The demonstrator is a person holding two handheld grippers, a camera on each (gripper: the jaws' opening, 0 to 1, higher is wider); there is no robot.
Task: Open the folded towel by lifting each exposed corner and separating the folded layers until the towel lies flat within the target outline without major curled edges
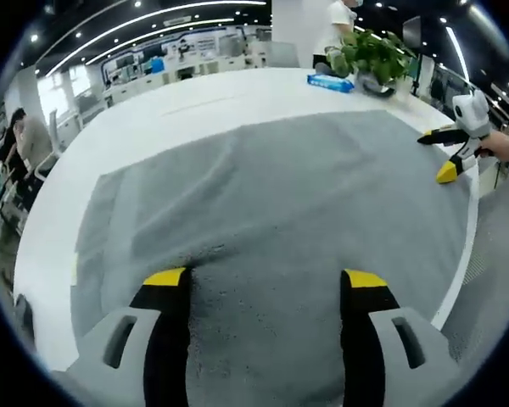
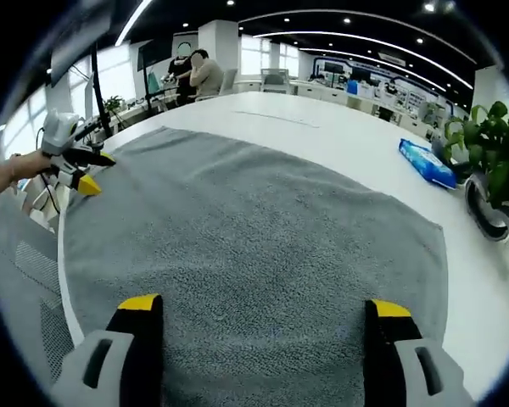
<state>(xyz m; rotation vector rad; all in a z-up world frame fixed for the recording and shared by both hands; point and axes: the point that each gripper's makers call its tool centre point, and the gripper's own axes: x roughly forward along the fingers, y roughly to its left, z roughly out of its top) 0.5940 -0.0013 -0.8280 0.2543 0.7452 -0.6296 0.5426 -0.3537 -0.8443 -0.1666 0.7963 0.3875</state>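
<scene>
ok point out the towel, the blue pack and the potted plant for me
grey towel (image 2: 254,246), right gripper view, middle of its flat top surface
blue pack (image 2: 427,163), right gripper view, centre of its top face
potted plant (image 2: 492,144), right gripper view, on the green leaves above the pot

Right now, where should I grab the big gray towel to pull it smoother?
Probably by its edge, not its middle. The gray towel lies spread flat on the white table, so the middle gives nothing to pinch. The near edge hangs over the table's rim between the open jaws of the right hand-held gripper. Come in low from that side and pinch the thin hem.
</scene>
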